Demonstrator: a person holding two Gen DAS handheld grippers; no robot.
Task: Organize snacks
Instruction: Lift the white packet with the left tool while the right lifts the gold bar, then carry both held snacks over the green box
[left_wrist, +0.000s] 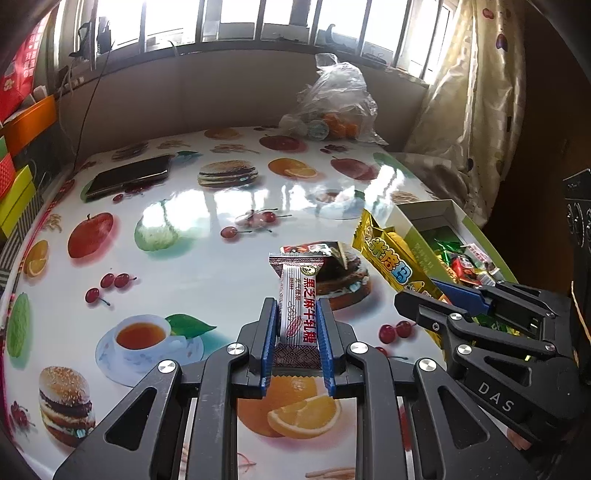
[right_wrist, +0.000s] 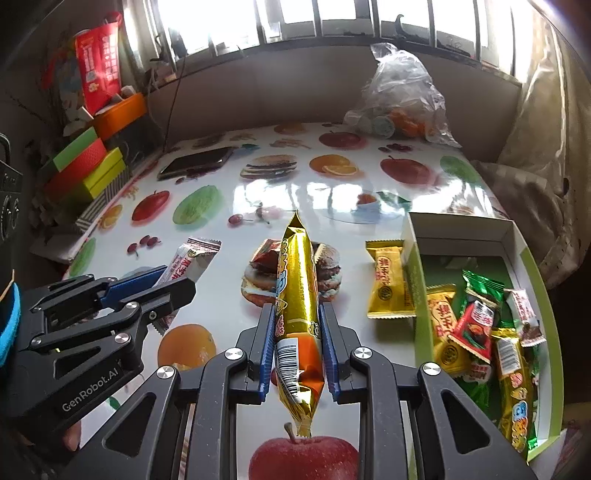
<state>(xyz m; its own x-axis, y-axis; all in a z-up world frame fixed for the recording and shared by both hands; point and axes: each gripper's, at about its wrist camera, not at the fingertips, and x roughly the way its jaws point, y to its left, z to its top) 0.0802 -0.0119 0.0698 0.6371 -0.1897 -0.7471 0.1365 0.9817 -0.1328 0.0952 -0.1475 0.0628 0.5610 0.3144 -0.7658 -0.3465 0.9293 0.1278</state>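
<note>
White sesame-nougat candy wrapper (left_wrist: 297, 306) being pinched by the left gripper (left_wrist: 297, 332), long gold foil snack packet (right_wrist: 297, 295) being clamped by the right gripper (right_wrist: 297, 336), green-rimmed cardboard box (right_wrist: 419, 288) of sweets lying at right.

Ahead of you the desk (right_wrist: 280, 192) lies open through its middle. The phone (right_wrist: 195, 162) sits far left and the plastic bag (right_wrist: 402, 99) far right at the back. The snack box (right_wrist: 417, 280) walls off the right edge, with a yellow candy (right_wrist: 388, 282) just beside it.
</note>
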